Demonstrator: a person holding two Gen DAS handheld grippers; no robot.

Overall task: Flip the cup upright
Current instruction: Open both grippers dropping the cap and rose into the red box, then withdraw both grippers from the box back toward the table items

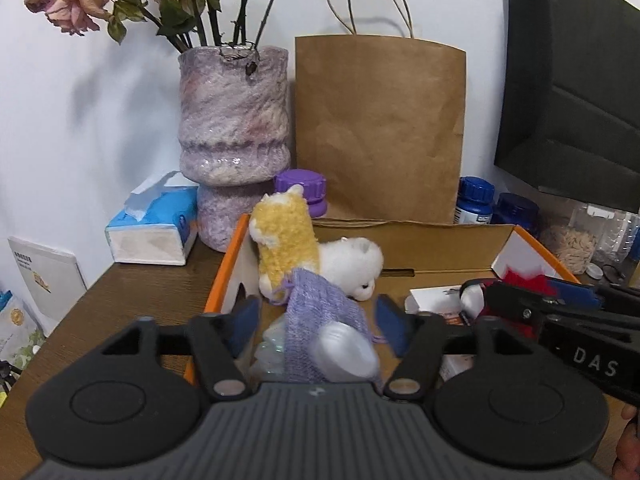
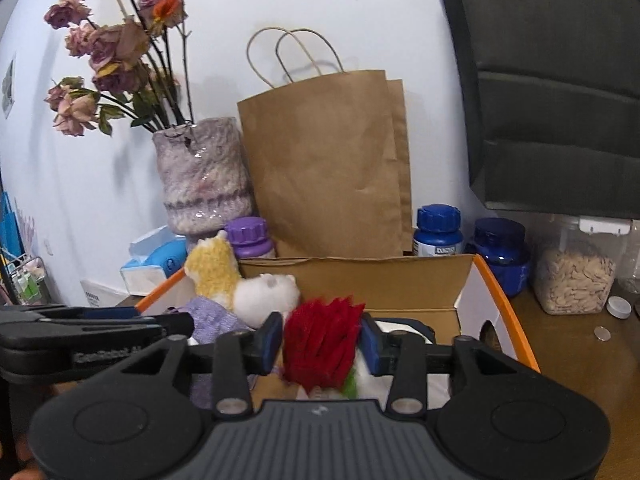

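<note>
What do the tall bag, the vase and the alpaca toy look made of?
Tall bag: brown kraft paper, matte, creased, with twisted paper-cord handles. Vase: probably glass or glazed ceramic, with a marbled purple-white surface and glossy highlights. Alpaca toy: plush fabric with curly yellow pile.

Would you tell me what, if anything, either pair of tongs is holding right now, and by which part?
The right tongs flank a red fuzzy toy, but contact cannot be confirmed. The left tongs are open, gripping nothing.

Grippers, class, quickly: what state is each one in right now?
Left gripper: open, fingers either side of a purple knitted pouch, not closed on it.
Right gripper: fingers against a red fuzzy toy; firm grip cannot be told.
</note>
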